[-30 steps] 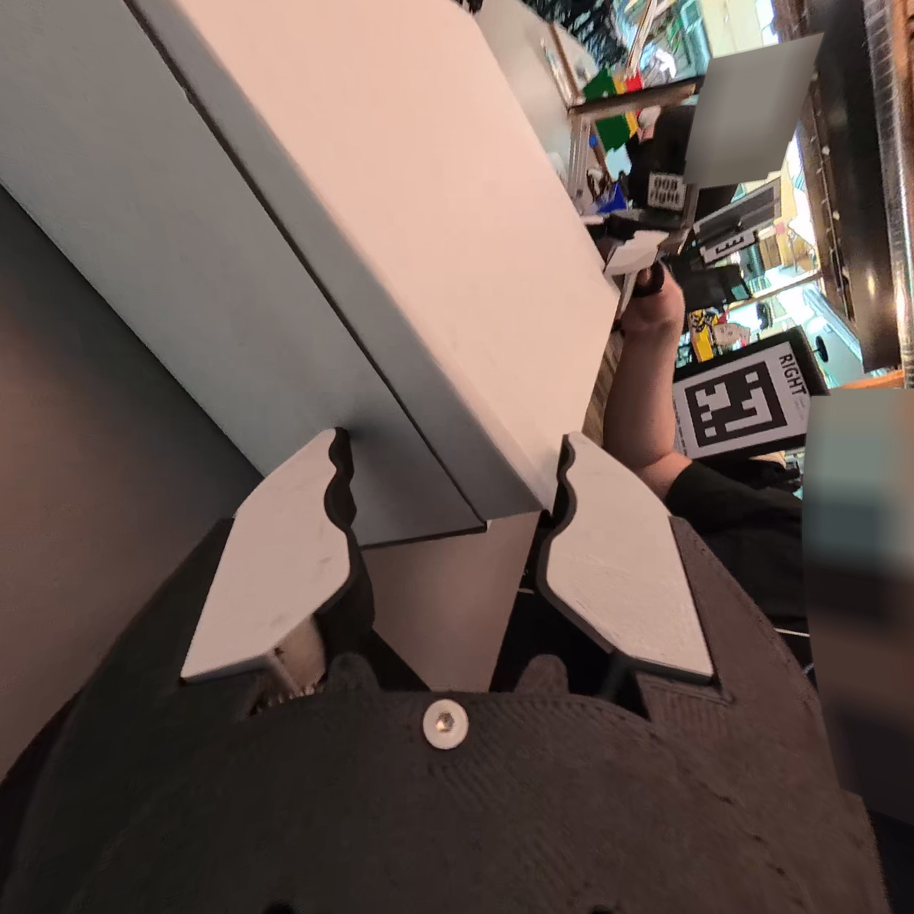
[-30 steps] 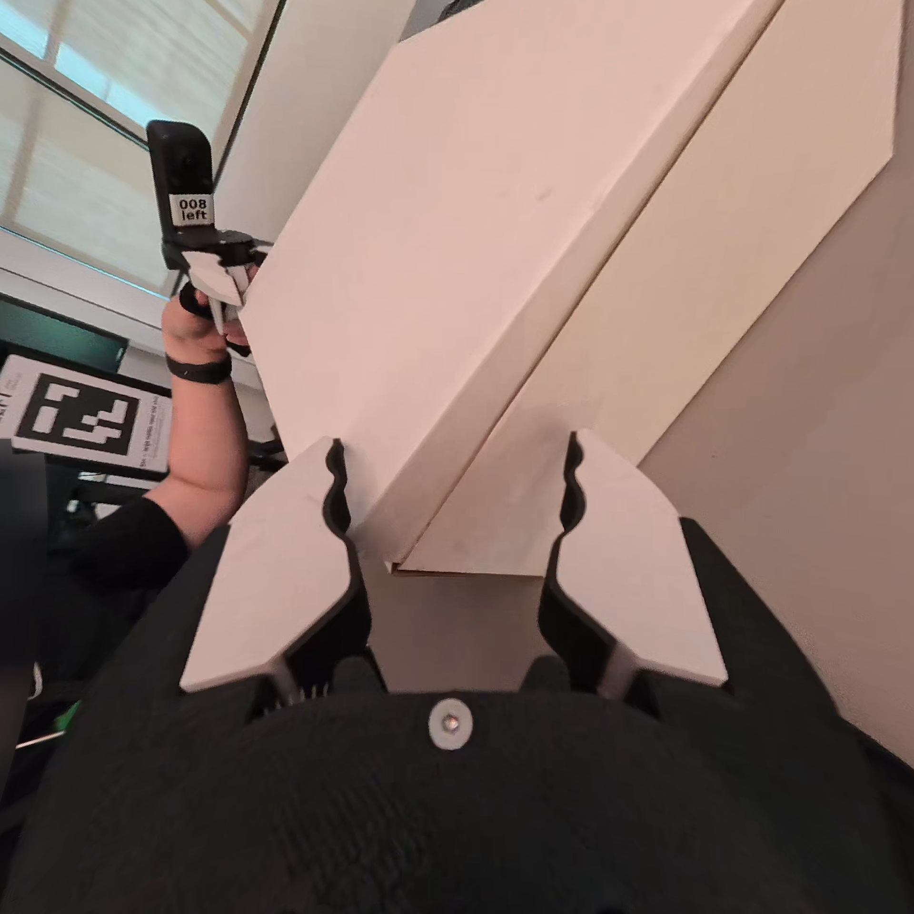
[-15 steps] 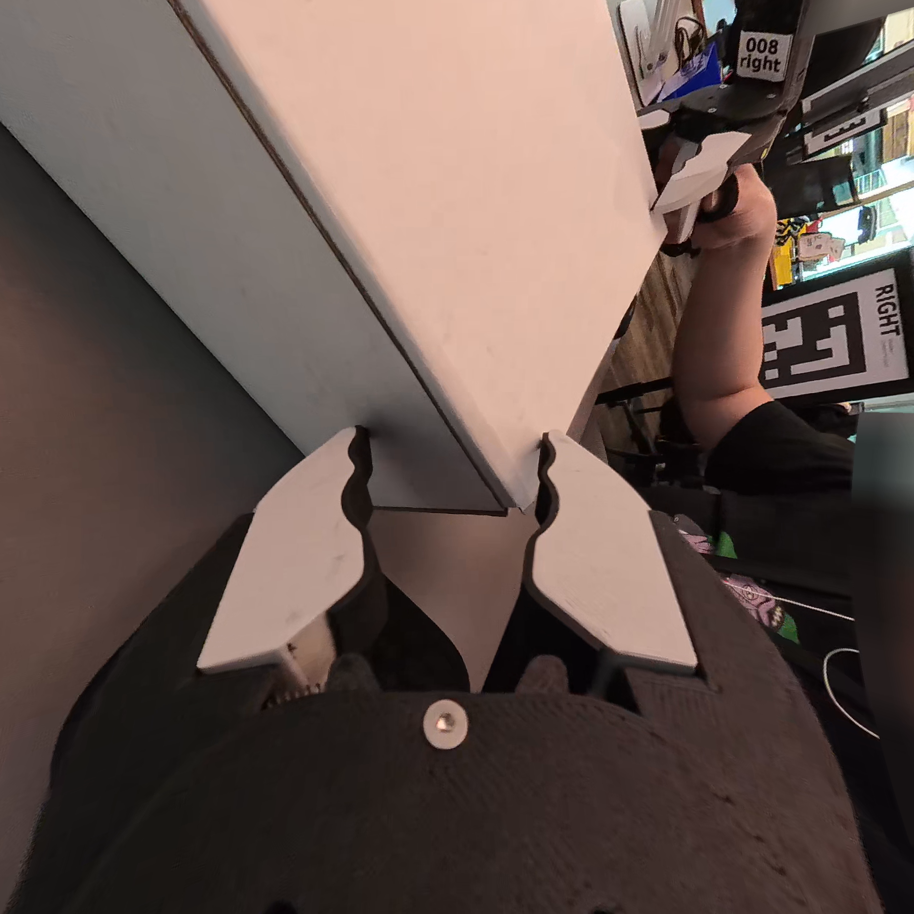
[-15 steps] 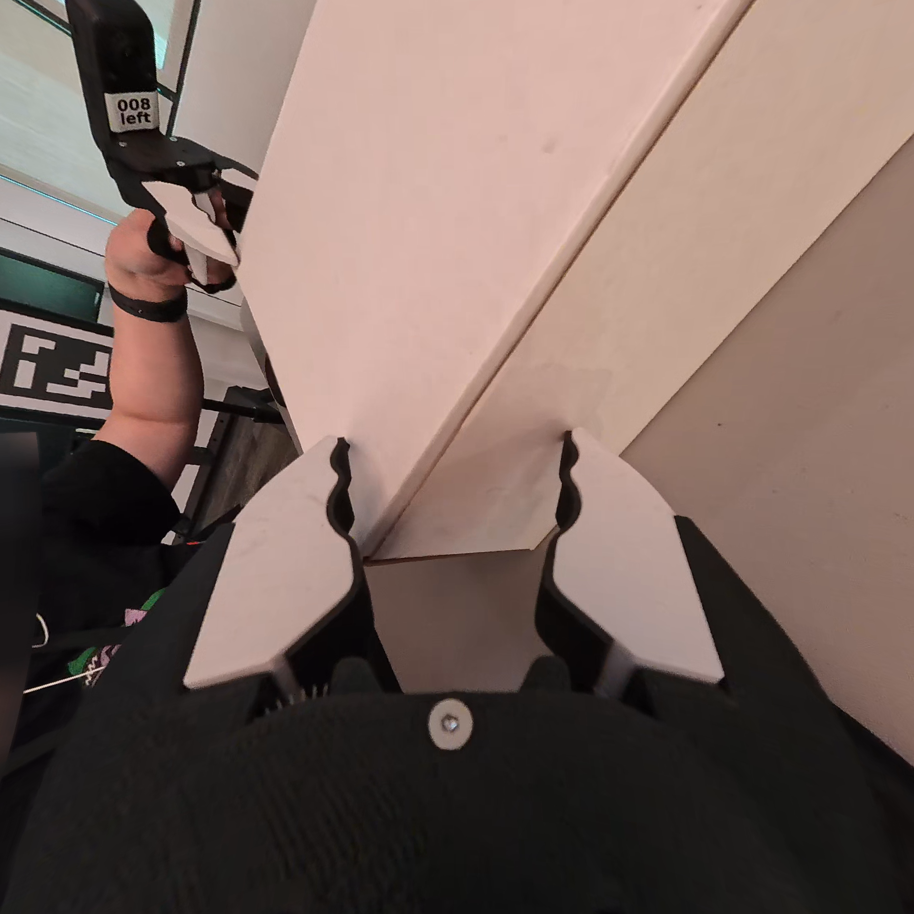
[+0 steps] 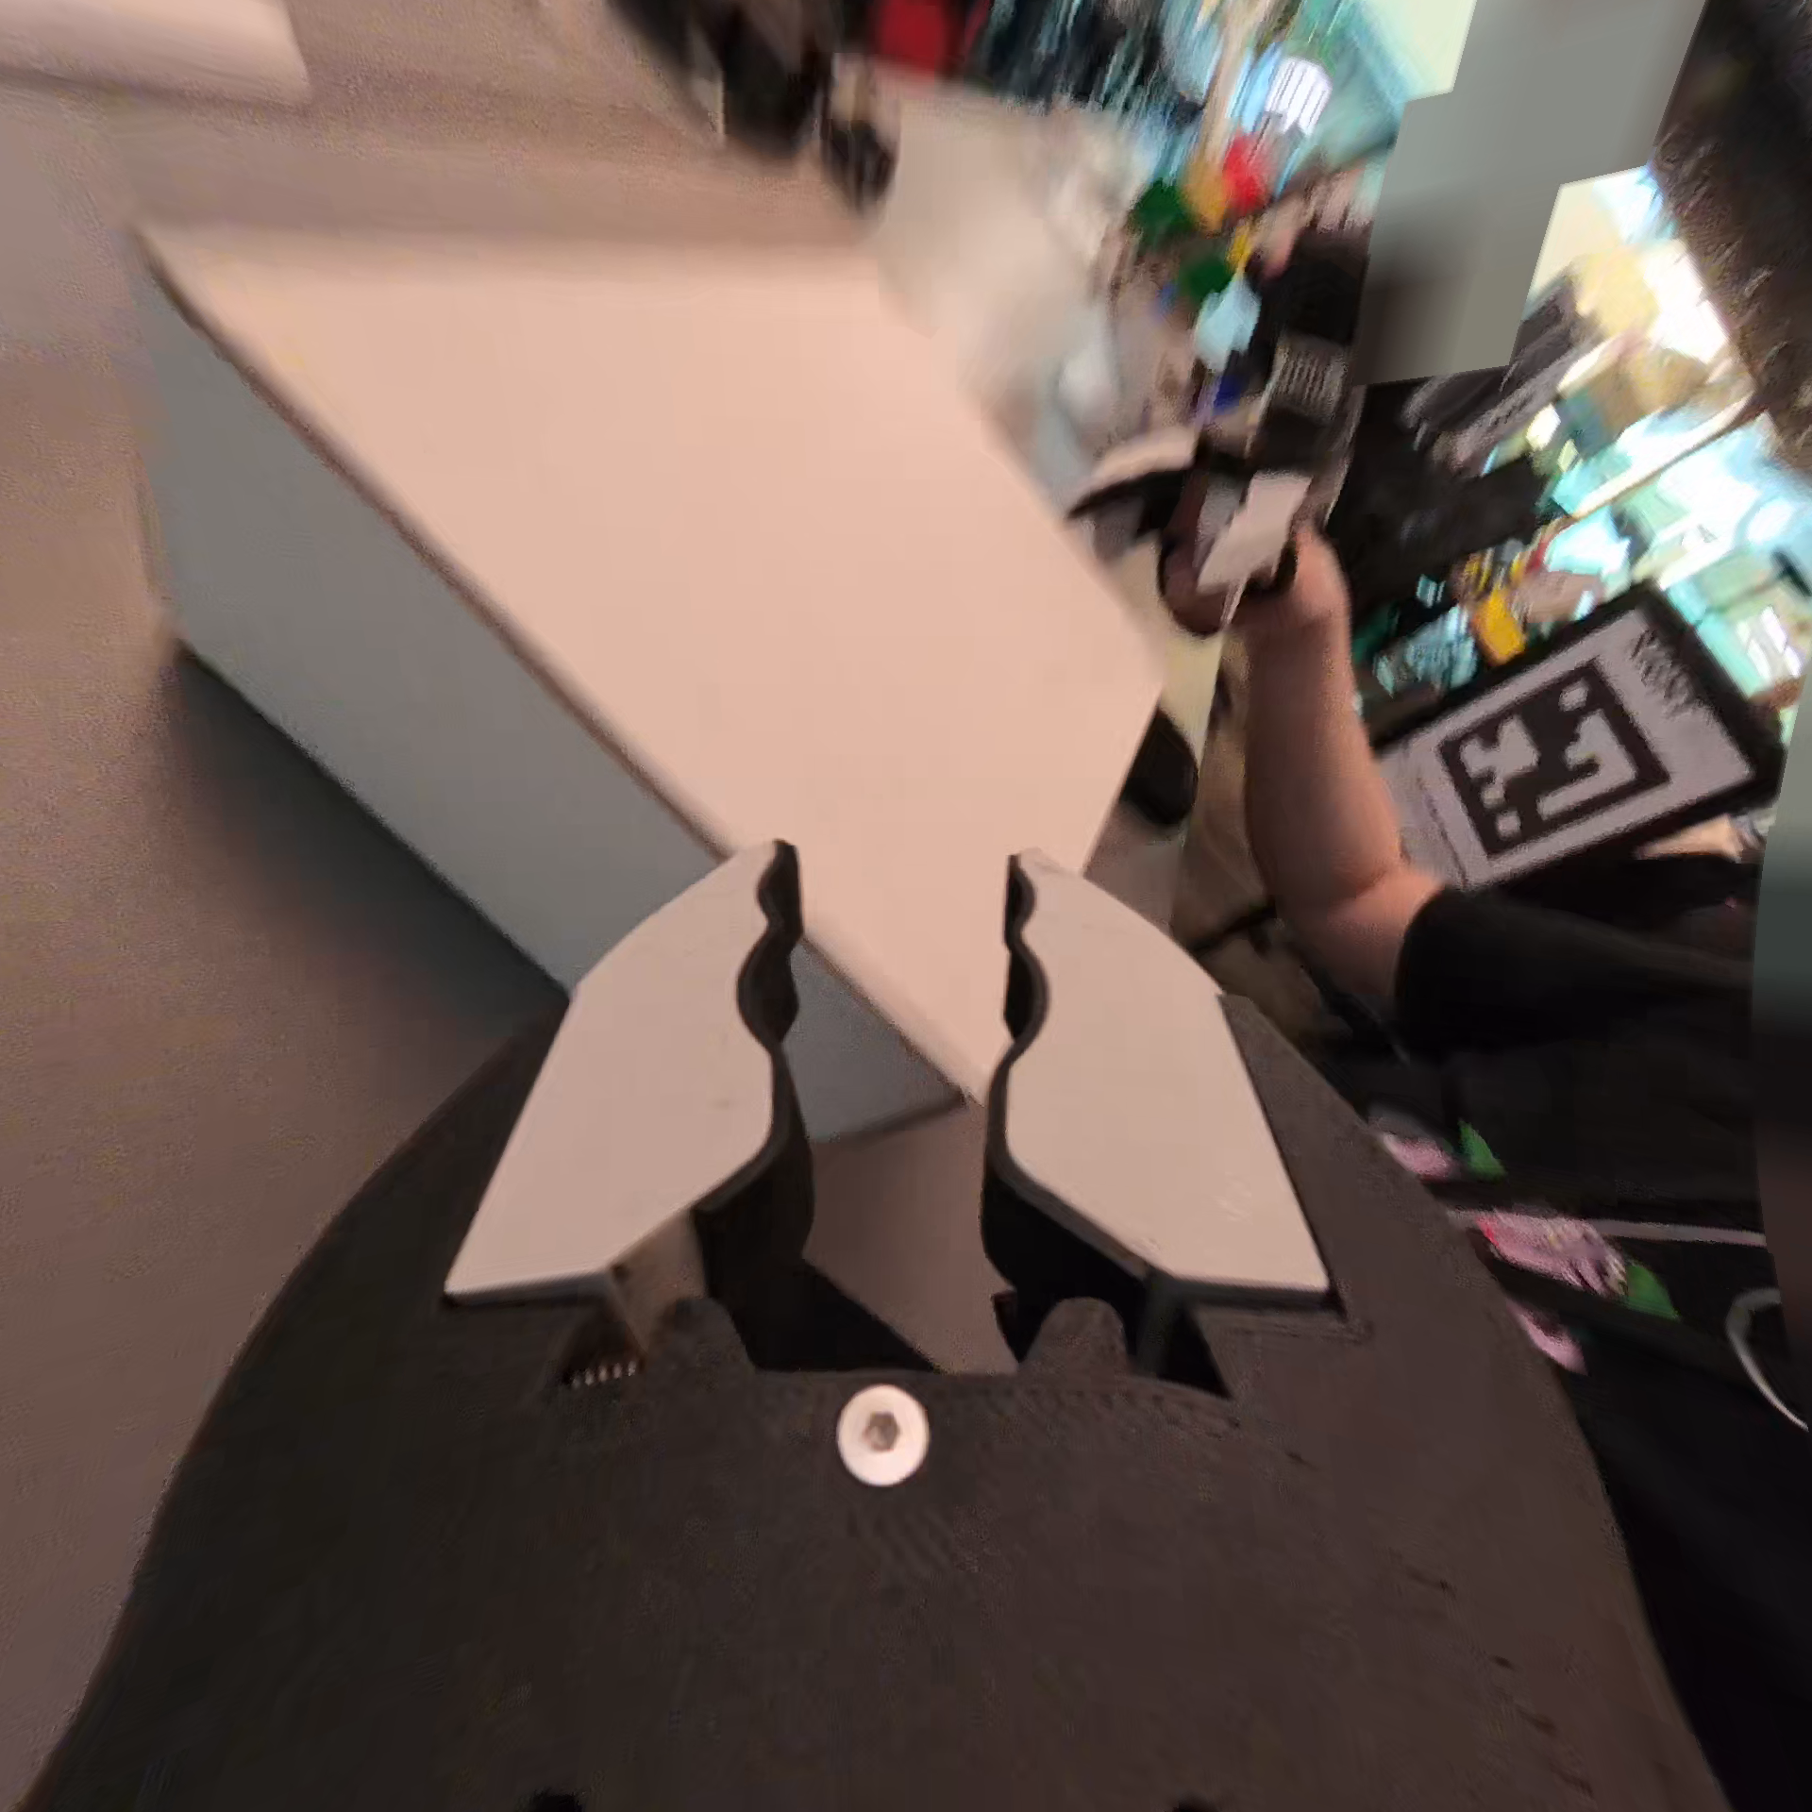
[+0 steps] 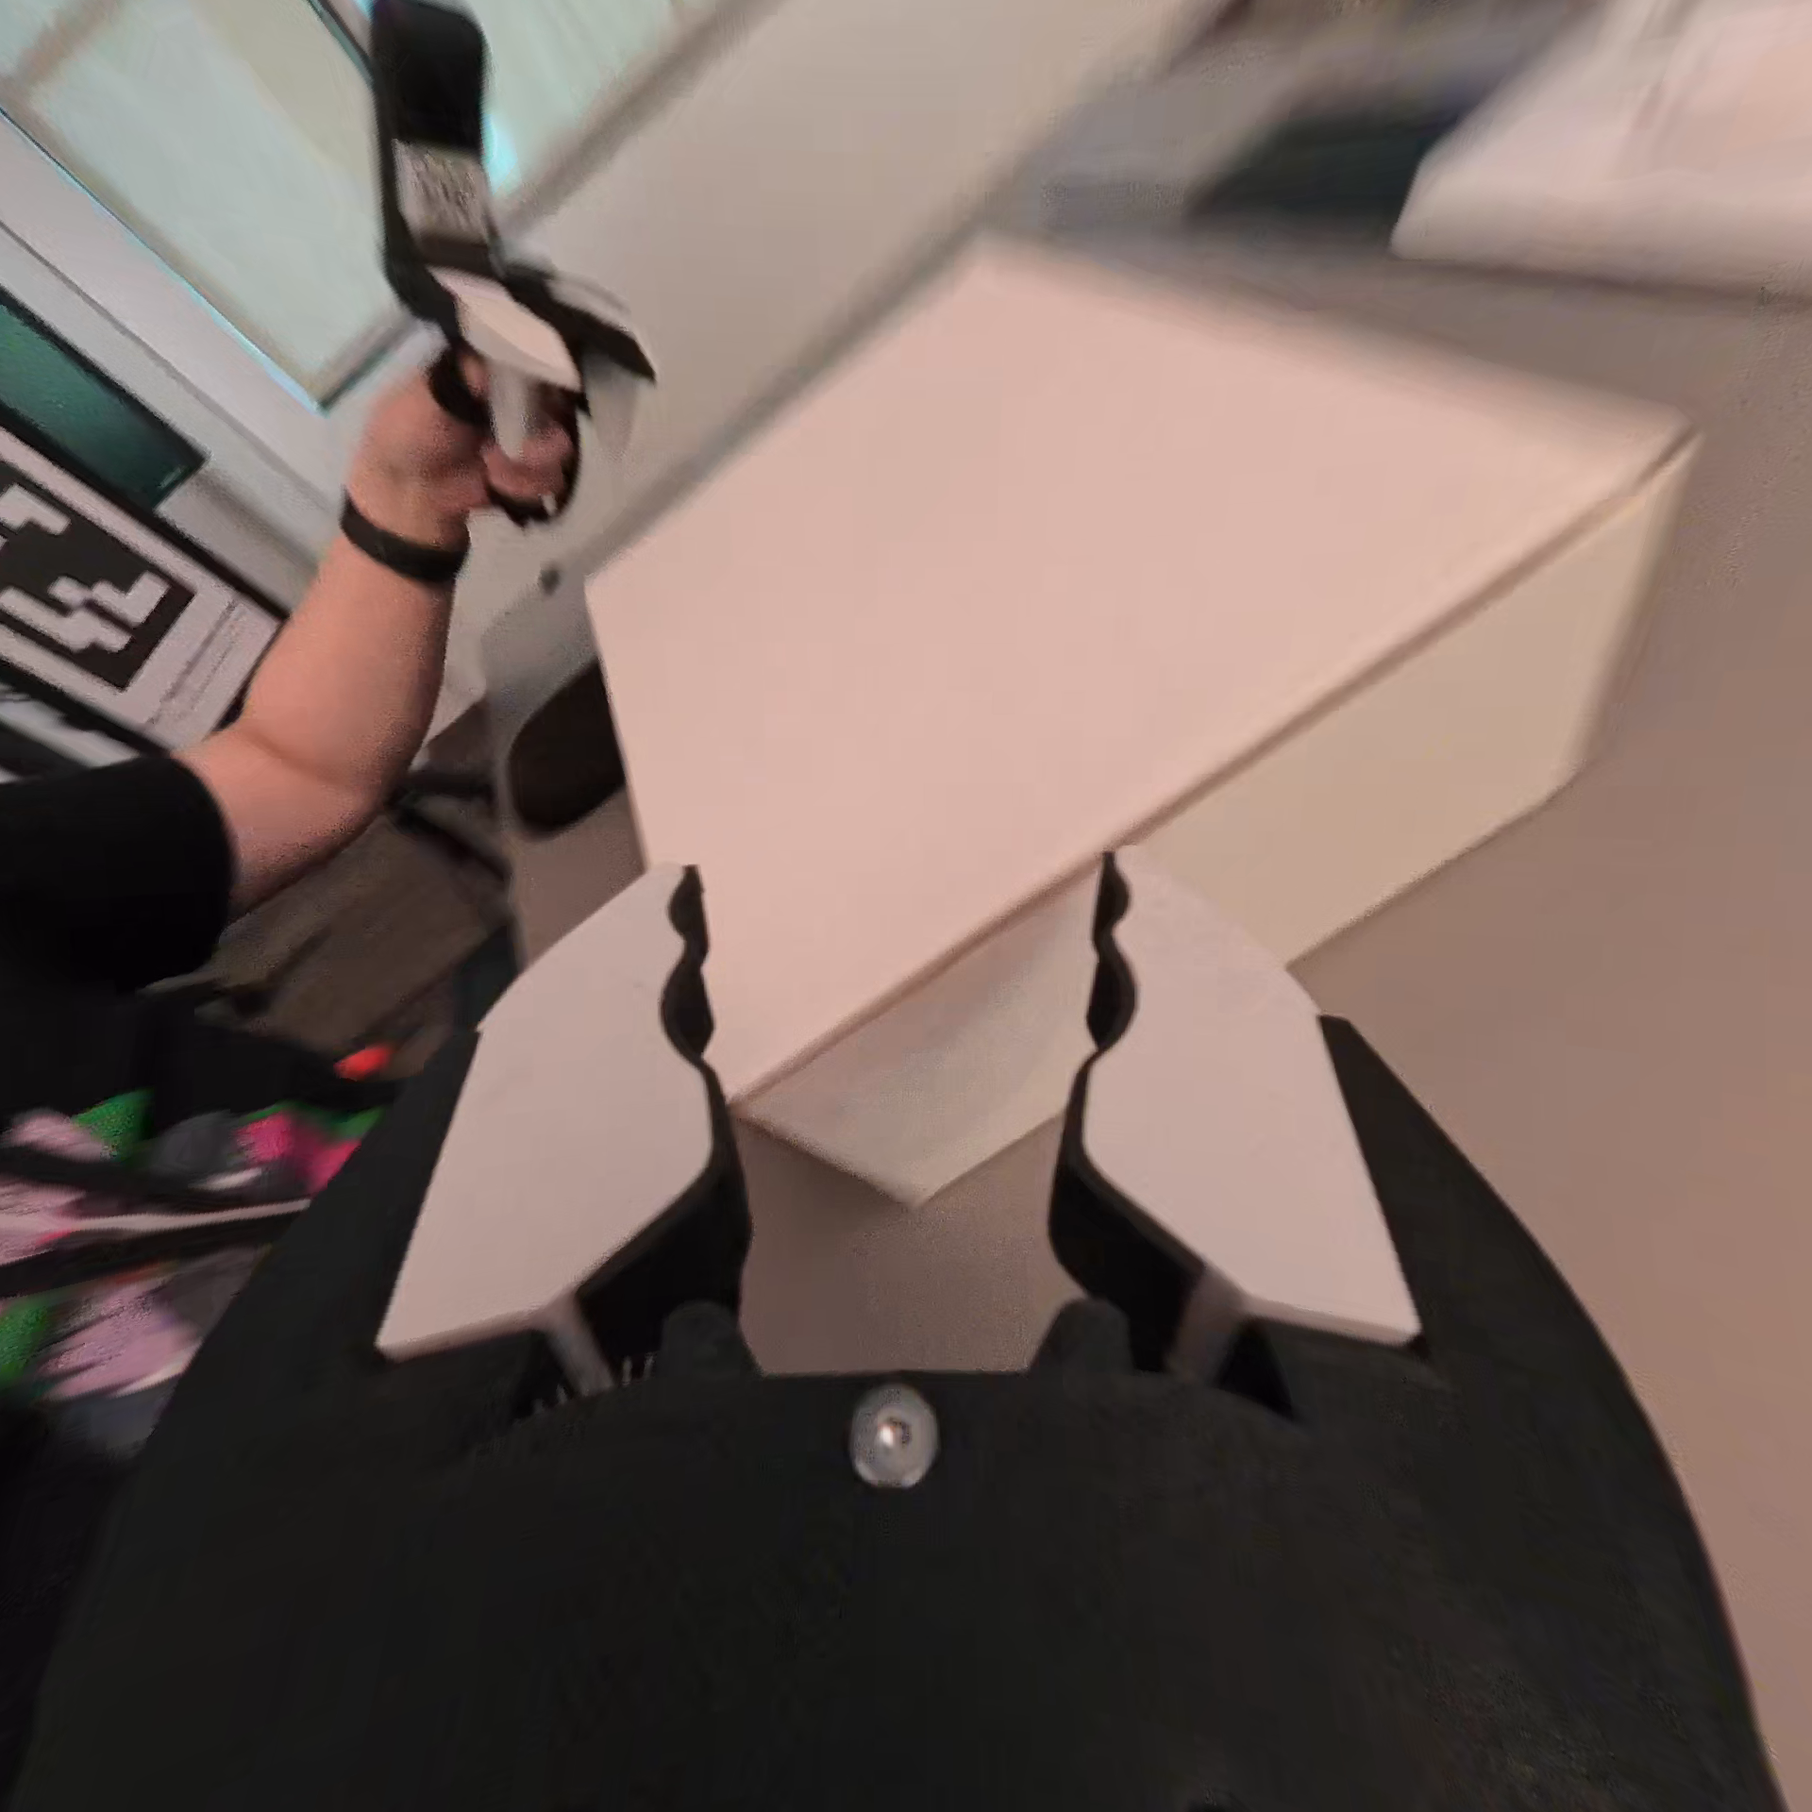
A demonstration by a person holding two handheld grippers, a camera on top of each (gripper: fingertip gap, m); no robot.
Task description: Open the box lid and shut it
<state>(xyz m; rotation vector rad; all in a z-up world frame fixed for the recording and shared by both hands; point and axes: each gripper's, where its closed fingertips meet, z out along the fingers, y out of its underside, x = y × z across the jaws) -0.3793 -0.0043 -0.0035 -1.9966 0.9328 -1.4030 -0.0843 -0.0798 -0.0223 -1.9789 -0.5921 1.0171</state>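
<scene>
While both shots are pretty smeared with motion blur, you can still make out the main stuff. So the white box [image 5: 686,549] sits on a beige-grey bench [image 5: 147,981], and its lid [image 6: 1030,628] is down flat on top, with only a thin seam line showing along the side where lid meets base.

Left gripper [image 5: 894,873] hangs just off the box's near corner, jaws spread with a clear gap, nothing between them. That corner of the box shows in the gap, but I can't tell if the fingers [image 5: 667,1059] actually touch it or just sit in front of it.

Right gripper [image 6: 897,878] is the same deal at the opposite near corner: jaws spread wider, nothing pinched, and the box corner pokes into the space between them without being clamped.

From the right wrist view you also get the other tong held up by a hand [image 6: 431,471] with a dark wristband [image 6: 397,549], off beyond the box's left edge. From the left wrist view the far tong [image 5: 1245,510] is past the box's right edge, raised and clear of the lid. A black-and-white marker board [image 5: 1559,755] stands behind the forearm. Background is just blurry coloured clutter.
</scene>
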